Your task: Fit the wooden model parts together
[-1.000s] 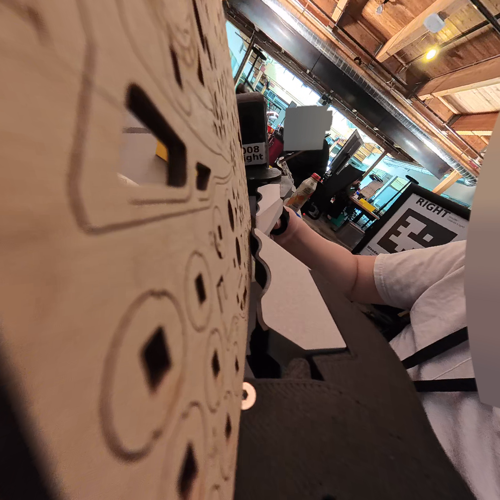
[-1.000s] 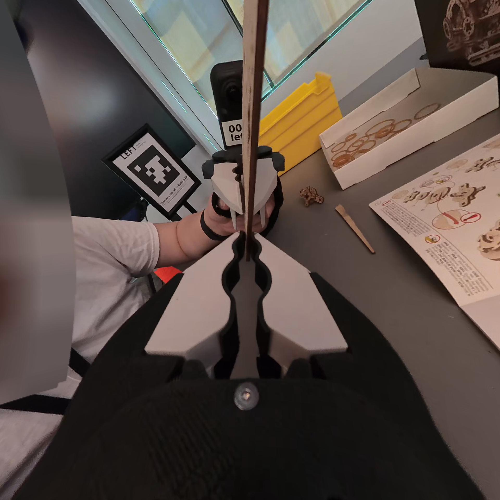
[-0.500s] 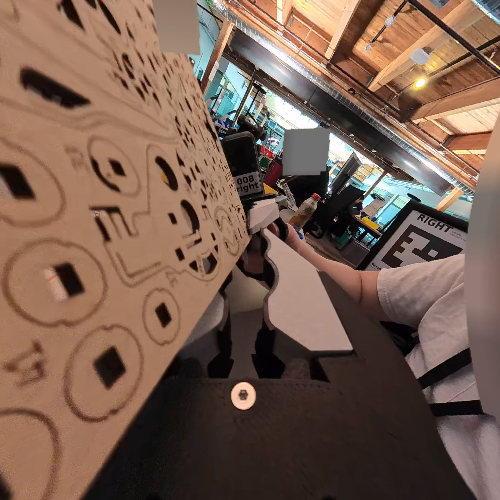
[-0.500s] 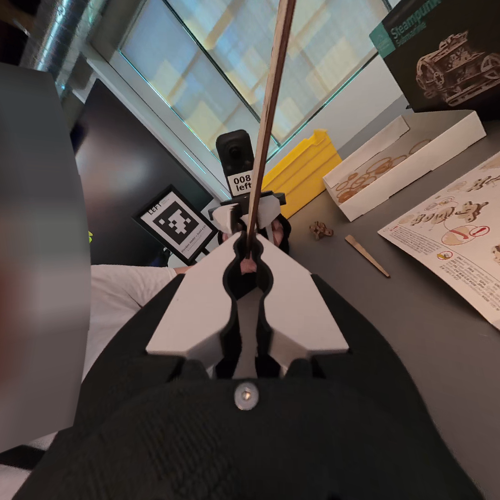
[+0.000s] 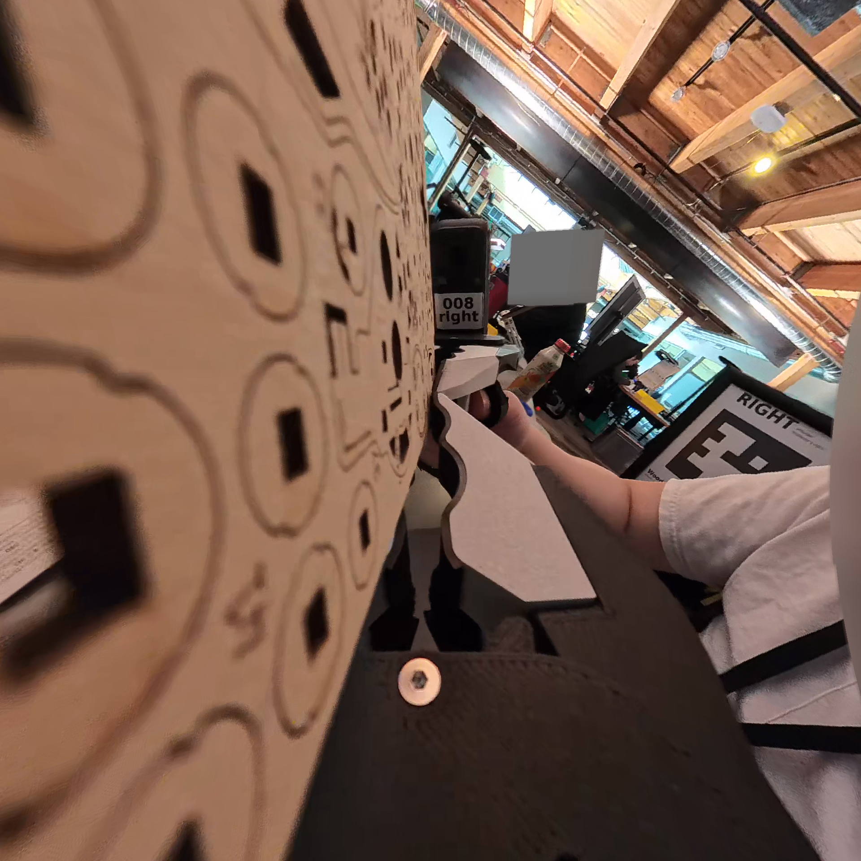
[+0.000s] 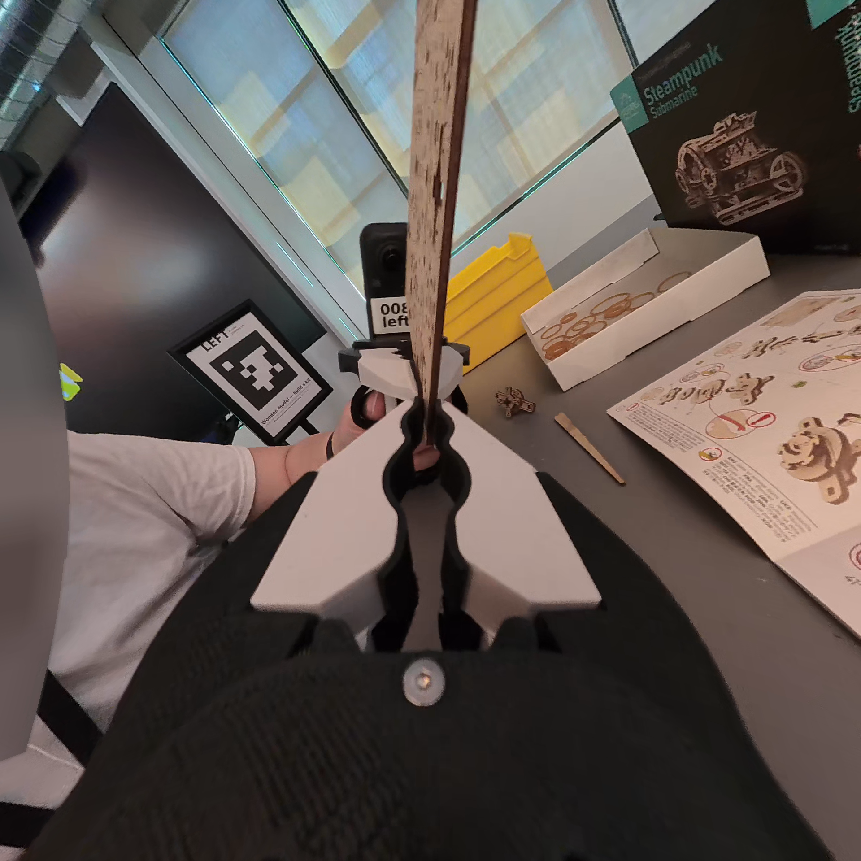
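Standing edge-on, the wooden sheet (image 6: 431, 233) is pinched between both tools' closed tips.

Workshop: exposed timber ceiling (image 5: 745, 70), ductwork (image 5: 652, 195)

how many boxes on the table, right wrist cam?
2. An open white box holding wooden rings lies flat at the far right of the table; a dark box stands upright just behind it. Others may sit outside the frame.
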A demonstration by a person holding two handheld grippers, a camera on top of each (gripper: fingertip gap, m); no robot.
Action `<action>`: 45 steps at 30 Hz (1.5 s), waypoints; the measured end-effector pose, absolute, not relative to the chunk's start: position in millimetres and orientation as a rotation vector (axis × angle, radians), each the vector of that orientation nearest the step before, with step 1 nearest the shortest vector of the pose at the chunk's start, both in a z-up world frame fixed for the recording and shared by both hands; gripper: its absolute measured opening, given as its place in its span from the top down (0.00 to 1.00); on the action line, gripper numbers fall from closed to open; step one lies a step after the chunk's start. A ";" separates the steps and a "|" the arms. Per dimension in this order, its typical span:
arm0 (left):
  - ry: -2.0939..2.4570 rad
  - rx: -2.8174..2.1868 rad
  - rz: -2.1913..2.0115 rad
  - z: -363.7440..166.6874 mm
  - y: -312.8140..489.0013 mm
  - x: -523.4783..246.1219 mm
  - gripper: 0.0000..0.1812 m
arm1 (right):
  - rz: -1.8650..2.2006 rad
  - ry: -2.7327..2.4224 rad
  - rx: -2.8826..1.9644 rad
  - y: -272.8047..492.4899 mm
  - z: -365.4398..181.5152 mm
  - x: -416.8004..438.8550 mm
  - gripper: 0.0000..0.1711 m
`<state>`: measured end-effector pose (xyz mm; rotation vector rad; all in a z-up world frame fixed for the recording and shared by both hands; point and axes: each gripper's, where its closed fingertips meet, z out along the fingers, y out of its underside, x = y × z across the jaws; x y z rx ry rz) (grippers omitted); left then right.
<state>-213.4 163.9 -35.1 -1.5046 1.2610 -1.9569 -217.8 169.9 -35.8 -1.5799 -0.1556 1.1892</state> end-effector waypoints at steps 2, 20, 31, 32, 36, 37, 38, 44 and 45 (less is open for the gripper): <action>1.268 -1.507 -1.938 -34.9 163.2 -214.1 1.00 | 1.175 -0.174 -1.583 169.3 -35.9 -218.6 0.99; 1.325 -1.479 -1.870 -38.9 163.7 -213.3 0.99 | 0.987 -0.281 -1.634 170.5 -42.5 -216.5 0.96; 1.296 -1.378 -1.853 -28.8 159.7 -212.9 0.99 | 1.151 -0.039 -1.413 172.8 -11.7 -201.3 0.98; 1.292 -1.375 -1.839 -29.0 160.1 -212.5 0.99 | 1.150 -0.034 -1.415 173.3 -12.1 -201.3 0.97; 1.283 -1.344 -1.812 -26.9 158.5 -211.6 0.98 | 1.194 -0.001 -1.397 173.0 -10.7 -200.6 0.98; 1.291 -1.342 -1.804 -27.7 157.2 -211.3 0.96 | 1.208 -0.019 -1.405 171.2 -10.3 -200.6 0.99; 1.318 -1.370 -1.799 -31.6 154.6 -210.2 0.93 | 1.184 -0.044 -1.432 170.0 -10.6 -198.7 1.00; 1.758 -1.467 -1.930 -67.7 98.7 -222.8 1.00 | 0.990 -0.194 -1.558 153.7 -5.1 -157.9 1.00; 1.868 -1.429 -1.943 -70.0 87.4 -229.9 1.00 | 1.014 -0.207 -1.607 150.5 -10.8 -153.6 1.00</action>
